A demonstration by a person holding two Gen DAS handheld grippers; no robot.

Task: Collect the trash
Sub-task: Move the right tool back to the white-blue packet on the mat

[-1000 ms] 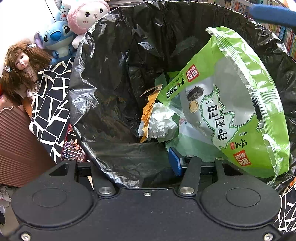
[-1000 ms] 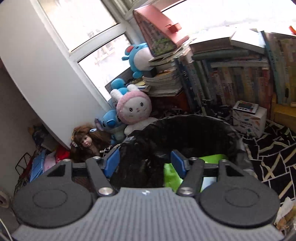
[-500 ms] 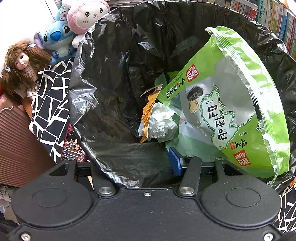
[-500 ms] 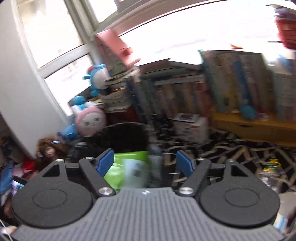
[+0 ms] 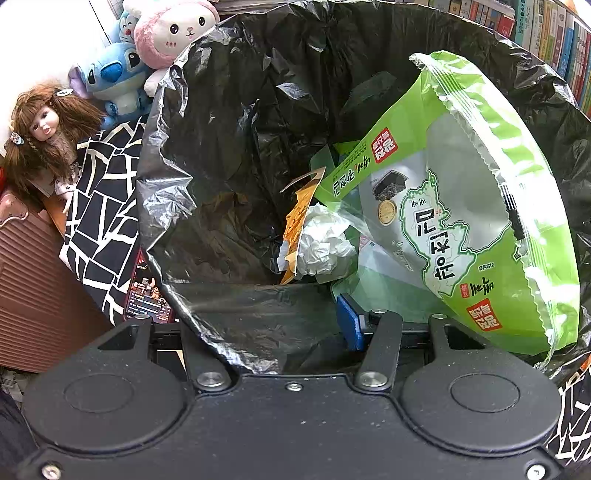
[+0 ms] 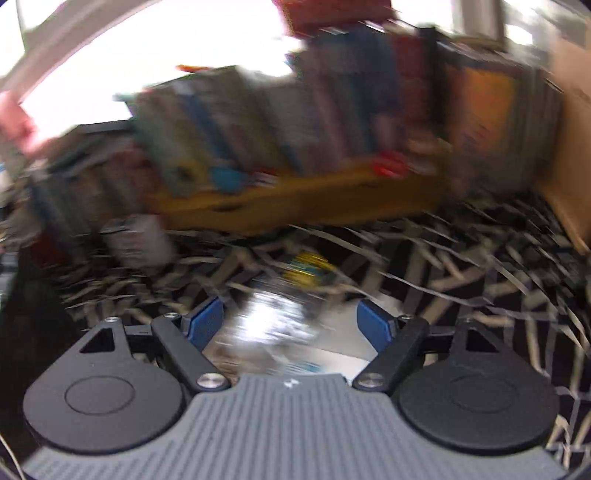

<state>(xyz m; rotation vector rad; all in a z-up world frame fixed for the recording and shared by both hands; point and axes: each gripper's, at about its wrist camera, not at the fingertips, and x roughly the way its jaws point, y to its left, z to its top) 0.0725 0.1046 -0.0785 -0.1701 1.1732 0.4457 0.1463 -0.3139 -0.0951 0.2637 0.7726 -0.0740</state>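
Three plush toys (image 5: pixel 173 33), one doll (image 5: pixel 40 136)

My right tool (image 6: pixel 290 326): jaws apart, just opened wider, nothing gripped. Below: blurred shiny litter (image 6: pixel 275 317), black-patterned rug (image 6: pixel 461 280). Far: bookshelf (image 6: pixel 295 199).

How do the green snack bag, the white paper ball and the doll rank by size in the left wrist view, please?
1. green snack bag, clearly the largest.
2. doll.
3. white paper ball.
The doll sits outside the bin, so nearness to the camera makes the last two unsure.
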